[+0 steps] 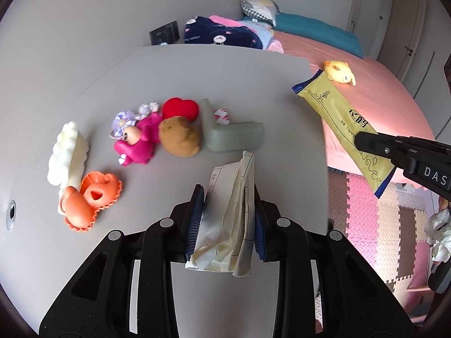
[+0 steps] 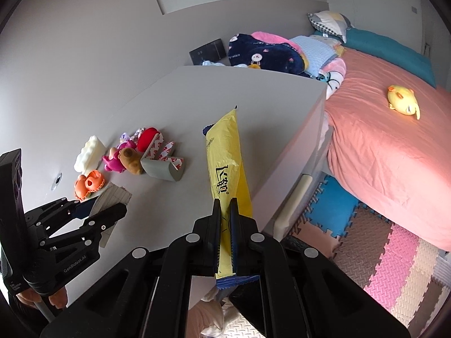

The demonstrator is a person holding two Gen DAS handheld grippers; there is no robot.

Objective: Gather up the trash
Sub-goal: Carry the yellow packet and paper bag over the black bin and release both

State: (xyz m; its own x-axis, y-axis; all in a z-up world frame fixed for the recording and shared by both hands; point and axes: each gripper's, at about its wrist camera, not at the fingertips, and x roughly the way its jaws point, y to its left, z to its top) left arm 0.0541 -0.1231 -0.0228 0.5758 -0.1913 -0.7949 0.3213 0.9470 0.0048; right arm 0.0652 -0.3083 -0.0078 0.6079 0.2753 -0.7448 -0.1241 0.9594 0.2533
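Gripping a crumpled paper (image 1: 228, 217), the left gripper (image 1: 228, 219) has its fingers (image 1: 194, 222) clenched on the wad's two sides, and the paper hangs just above the near edge of the grey surface (image 1: 169, 64). It looks feather-light and soft: it crushes under the pads, so a squeeze across the bunched middle should hold it best, while a loose corner would likely tear or slip out. The right gripper (image 2: 224, 225) is shut tight on a yellow wrapper (image 2: 227, 166), pinched flat near its lower blue-crimped end, with most of its length standing free above the fingers, over the surface's right edge. That wrapper seems thin, slick and floppy; held so near one end it may sway or slide, so I judge a grip closer to mid-length, across the flat faces, would be steadier. Both pieces appear empty and weigh next to nothing, so neither needs much force. Farther off on the surface lies a cluster of toys: an orange crab (image 1: 87, 200), a white block (image 1: 67, 152), a pink doll (image 1: 138, 140), a brown plush (image 1: 180, 138), a red heart (image 1: 180, 108) and a grey-green corner guard (image 1: 234, 138). Beyond the surface stands the bed (image 2: 380, 146) with a yellow chick (image 2: 403, 101) on it, and foam mats (image 2: 394, 256) cover the floor.
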